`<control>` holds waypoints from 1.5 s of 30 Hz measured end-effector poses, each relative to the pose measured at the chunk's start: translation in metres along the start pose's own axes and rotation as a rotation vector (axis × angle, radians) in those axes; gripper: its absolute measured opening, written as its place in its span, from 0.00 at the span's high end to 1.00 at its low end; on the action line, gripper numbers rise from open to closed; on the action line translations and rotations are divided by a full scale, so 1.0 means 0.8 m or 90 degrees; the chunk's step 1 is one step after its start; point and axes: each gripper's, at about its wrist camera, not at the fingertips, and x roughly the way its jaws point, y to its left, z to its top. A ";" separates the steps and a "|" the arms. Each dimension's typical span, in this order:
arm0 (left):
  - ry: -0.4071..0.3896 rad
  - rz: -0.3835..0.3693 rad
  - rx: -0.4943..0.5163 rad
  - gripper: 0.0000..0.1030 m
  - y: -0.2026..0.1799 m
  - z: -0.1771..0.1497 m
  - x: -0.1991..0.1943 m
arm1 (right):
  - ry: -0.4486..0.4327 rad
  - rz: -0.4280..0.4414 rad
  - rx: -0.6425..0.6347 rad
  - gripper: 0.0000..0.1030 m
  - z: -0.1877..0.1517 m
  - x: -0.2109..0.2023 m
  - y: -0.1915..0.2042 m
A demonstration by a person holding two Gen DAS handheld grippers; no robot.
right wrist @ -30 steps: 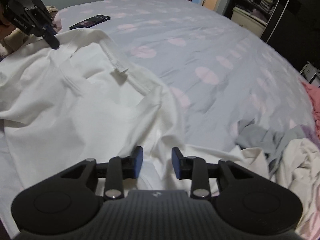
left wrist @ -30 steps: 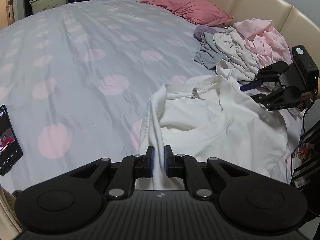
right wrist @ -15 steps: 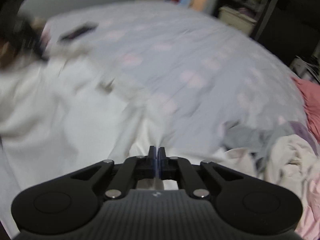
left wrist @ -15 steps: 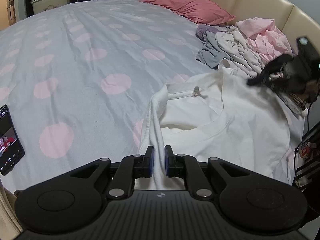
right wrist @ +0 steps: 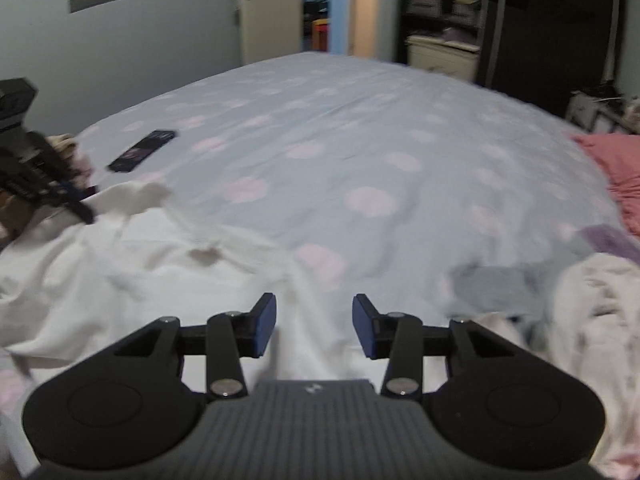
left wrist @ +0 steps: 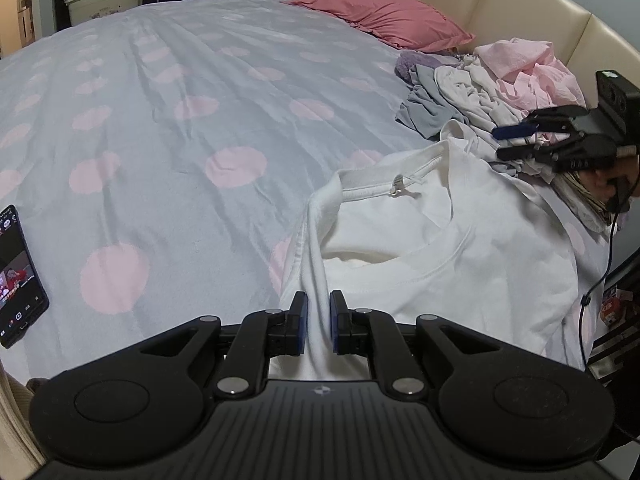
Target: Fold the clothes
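You are pinching a gathered ridge of the white T-shirt [left wrist: 460, 248] between the pads of your left hand-held gripper [left wrist: 319, 322], near the shoulder just beside the collar [left wrist: 384, 188]. The shirt is lying on the polka-dot bed [left wrist: 200, 120], collar end pointing away from that gripper toward the pile of unfolded clothes [left wrist: 492, 92], so its long axis is running roughly straight ahead of the left jaws.

Your right hand-held gripper [right wrist: 314, 330] is spread wide and gripping nothing; it is hovering over the far shoulder region of the shirt, on the pile side of the collar, with white cloth showing beneath and between its pads. This view is blurred, so whether a pad is touching the fabric cannot be told.

The coming move probably turns on this: the two grippers are sitting at opposite sides of the collar, facing each other across the shirt's width. The right one is nearer the free shoulder, so it is the one to close there, likely letting you lift and spread the shirt flat.

The phone [left wrist: 16, 276] is lying well apart from the collar, on the side away from the pile, and the pink pillow [left wrist: 384, 16] is resting beyond the pile.
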 end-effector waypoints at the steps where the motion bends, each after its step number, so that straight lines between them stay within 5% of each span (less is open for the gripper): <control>1: 0.001 -0.002 0.001 0.92 -0.001 0.000 0.000 | 0.009 0.004 -0.001 0.55 0.000 0.009 0.004; 5: 0.006 -0.005 -0.003 0.91 -0.002 0.000 0.004 | 0.048 0.019 0.022 0.57 -0.005 0.044 0.011; 6: 0.008 -0.005 -0.004 0.91 -0.001 0.001 0.005 | 0.057 0.022 0.030 0.70 -0.008 0.052 0.011; 7: 0.009 -0.007 -0.003 0.93 -0.001 0.001 0.005 | 0.064 0.021 0.021 0.95 -0.009 0.054 0.014; 12: -0.025 -0.026 0.003 1.00 -0.002 0.012 -0.024 | 0.027 0.032 0.009 0.97 0.005 0.020 0.018; 20: -0.198 -0.026 -0.031 1.00 -0.019 0.041 -0.159 | -0.177 0.025 0.046 0.97 0.073 -0.144 0.015; 32: -0.465 0.016 0.066 1.00 -0.162 0.091 -0.423 | -0.432 -0.045 -0.070 0.97 0.178 -0.447 0.110; 38: -0.554 0.038 0.138 1.00 -0.247 0.099 -0.549 | -0.510 -0.080 -0.137 0.97 0.196 -0.577 0.155; 45: -0.616 0.019 0.183 1.00 -0.323 0.093 -0.622 | -0.568 -0.099 -0.162 0.97 0.196 -0.662 0.174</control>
